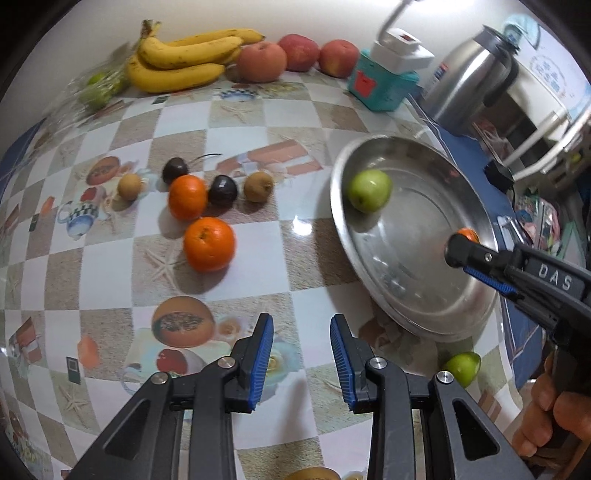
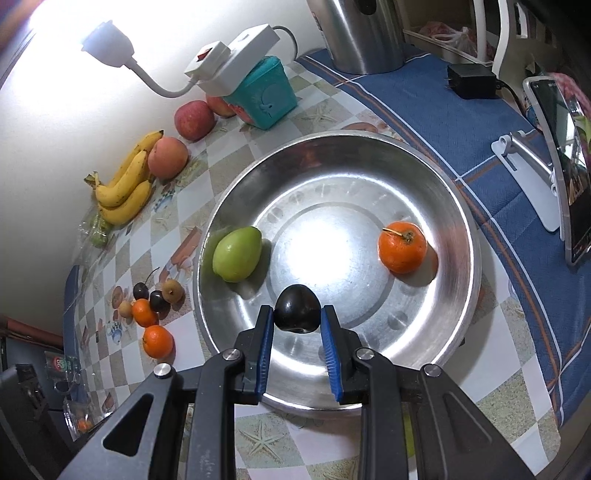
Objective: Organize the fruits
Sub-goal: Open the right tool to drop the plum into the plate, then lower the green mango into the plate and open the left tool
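Observation:
My right gripper (image 2: 297, 311) is shut on a dark cherry (image 2: 297, 301), held just above the near part of a steel basin (image 2: 469, 236). A green fruit (image 2: 236, 254) and an orange (image 2: 402, 247) lie in the basin. My left gripper (image 1: 302, 332) hangs open over the checked tablecloth with nothing between its fingers. Ahead of it lie two oranges (image 1: 209, 243), two dark cherries (image 1: 222, 189) and two small brown fruits (image 1: 258, 186). Another green fruit (image 1: 463, 367) sits beside the basin's near rim. In the left wrist view the right gripper (image 1: 458, 251) hides its cherry.
Bananas (image 1: 177, 55) and apples (image 1: 261, 61) line the back wall. A teal box (image 2: 266, 99) carries a white power strip with a lit lamp. A steel kettle (image 2: 365, 33), a black charger (image 2: 471, 79) and a phone on a stand (image 2: 565, 155) sit on the blue cloth.

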Motion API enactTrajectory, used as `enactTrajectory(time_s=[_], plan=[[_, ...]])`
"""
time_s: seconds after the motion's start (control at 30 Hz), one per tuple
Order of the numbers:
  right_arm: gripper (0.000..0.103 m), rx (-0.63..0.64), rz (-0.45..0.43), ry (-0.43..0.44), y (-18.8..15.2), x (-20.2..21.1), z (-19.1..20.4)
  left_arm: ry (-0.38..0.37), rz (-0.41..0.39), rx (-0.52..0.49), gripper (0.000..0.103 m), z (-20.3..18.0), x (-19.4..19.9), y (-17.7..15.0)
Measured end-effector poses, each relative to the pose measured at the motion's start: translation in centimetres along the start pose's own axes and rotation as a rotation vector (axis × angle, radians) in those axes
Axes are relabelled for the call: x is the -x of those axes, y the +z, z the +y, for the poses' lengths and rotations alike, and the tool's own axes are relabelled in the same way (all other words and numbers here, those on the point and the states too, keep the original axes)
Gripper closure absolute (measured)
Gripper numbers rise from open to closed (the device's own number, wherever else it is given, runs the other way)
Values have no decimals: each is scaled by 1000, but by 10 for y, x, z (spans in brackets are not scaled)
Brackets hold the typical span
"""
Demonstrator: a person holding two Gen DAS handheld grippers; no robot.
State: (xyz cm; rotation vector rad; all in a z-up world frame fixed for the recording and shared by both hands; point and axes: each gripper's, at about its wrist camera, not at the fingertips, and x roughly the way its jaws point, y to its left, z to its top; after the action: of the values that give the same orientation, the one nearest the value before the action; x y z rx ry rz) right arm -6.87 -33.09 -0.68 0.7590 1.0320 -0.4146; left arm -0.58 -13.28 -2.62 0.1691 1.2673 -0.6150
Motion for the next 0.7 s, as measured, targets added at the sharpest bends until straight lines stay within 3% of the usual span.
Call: enactTrajectory(time_s=[0.17,0.4,0.47,0.53,0.7], plan=[[76,53,27,1,0,-5,-4,-40,12,-70,68,-22,-3,-3],[75,95,79,-28,1,-16,-10,-34,35,-140,66,-42,-12,-6],[70,108,74,-37,1,-13,-10,-45,42,-148,51,-47,-14,-5],[53,109,67,-37,1,-11,-10,-48,37,-156,48,-49,-13,-5],[53,103,7,-35,-2,12,-20,-69,25,-185,48,-62,-13,-7]])
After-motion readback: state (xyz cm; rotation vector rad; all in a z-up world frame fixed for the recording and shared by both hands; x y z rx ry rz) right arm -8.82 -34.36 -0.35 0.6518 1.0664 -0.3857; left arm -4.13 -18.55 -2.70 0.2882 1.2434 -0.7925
